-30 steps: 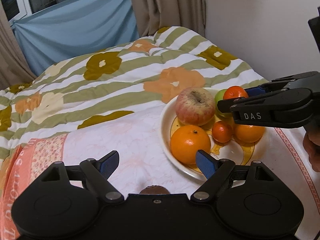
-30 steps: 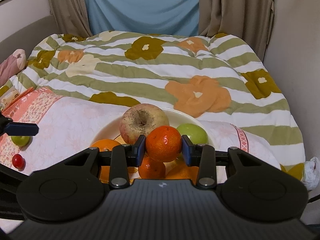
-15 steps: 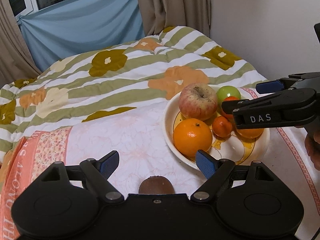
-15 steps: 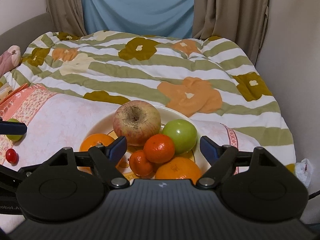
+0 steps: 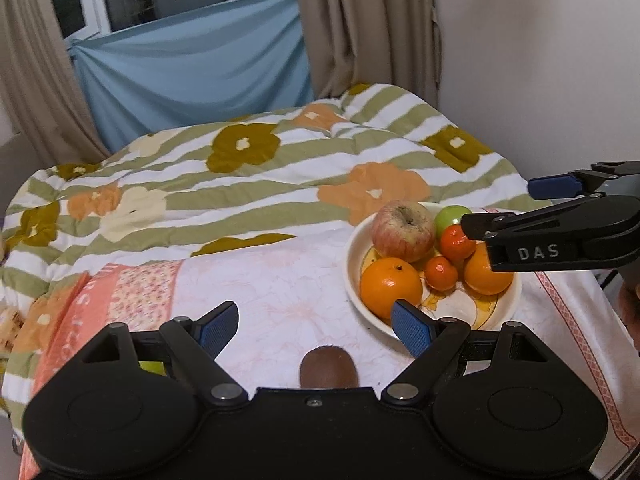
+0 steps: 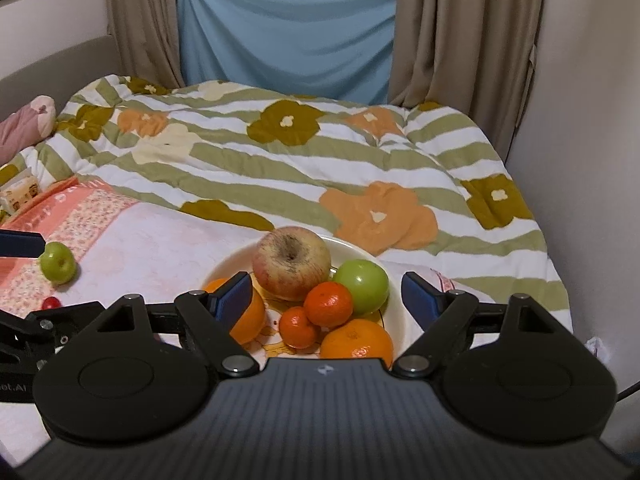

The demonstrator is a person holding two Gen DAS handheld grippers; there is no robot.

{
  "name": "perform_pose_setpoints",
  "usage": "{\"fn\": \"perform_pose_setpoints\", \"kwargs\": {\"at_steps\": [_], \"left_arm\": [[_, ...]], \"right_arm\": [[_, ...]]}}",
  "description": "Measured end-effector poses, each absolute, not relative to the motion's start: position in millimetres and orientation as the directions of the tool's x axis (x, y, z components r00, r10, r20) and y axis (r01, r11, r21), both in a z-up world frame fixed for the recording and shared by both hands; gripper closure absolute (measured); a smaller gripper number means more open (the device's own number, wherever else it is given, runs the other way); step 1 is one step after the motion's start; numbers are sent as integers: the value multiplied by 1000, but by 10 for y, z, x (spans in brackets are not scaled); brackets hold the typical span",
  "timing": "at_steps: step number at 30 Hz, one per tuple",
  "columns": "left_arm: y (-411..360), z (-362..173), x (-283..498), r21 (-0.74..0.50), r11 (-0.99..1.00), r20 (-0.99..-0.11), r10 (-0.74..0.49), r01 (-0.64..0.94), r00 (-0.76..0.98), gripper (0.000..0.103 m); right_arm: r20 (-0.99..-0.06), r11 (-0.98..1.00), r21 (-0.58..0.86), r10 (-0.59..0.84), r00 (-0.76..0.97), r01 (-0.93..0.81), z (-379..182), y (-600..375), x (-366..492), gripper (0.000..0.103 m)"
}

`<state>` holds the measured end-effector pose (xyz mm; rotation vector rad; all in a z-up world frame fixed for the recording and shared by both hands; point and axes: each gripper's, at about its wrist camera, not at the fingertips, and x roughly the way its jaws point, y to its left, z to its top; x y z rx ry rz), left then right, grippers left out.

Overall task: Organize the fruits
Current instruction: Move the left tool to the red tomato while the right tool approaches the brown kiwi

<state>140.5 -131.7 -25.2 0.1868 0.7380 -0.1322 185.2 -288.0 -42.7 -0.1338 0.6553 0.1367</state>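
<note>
Six fruits are sitting in the cream plate (image 6: 396, 276) at lower centre of the right wrist view: a russeted red apple (image 6: 293, 263), a green apple (image 6: 363, 285), two mandarins (image 6: 329, 304) stacked against it, and two oranges (image 6: 357, 339), one at the near rim and one partly hidden behind the blue pad on the left. By my reckoning most of the sorting is done.

Three pieces are lying loose on the pink cloth (image 5: 280, 292): a kiwi (image 5: 328, 367) at bottom centre of the left wrist view, plus a small green apple (image 6: 58, 262) and a tiny red fruit (image 6: 51, 303) at the left edge of the right wrist view.

The left gripper (image 5: 315, 326) is hanging spread wide and empty above the kiwi. The right gripper (image 6: 326, 293) is likewise gaping, pinching nothing, over the plate.

Readable writing: "DAS" in white on the right gripper's arm; part of a word at the lower left of the right wrist view is too cut off to read.
</note>
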Motion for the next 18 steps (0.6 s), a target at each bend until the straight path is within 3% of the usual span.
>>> {"fn": "perform_pose_setpoints", "kwargs": {"at_steps": [6, 10, 18], "left_arm": [[-1132, -101, 1111, 122, 986, -664, -5, 115, 748, 15], [-984, -18, 898, 121, 990, -653, 20, 78, 757, 8], [-651, 58, 541, 122, 989, -656, 15, 86, 755, 4]], "right_arm": [[-592, 978, -80, 109, 799, -192, -231, -2795, 1606, 1], [-581, 981, -65, 110, 806, -180, -119, -2749, 1428, 1], [-588, 992, -33, 76, 805, -118, 40, -2618, 1020, 1]]}}
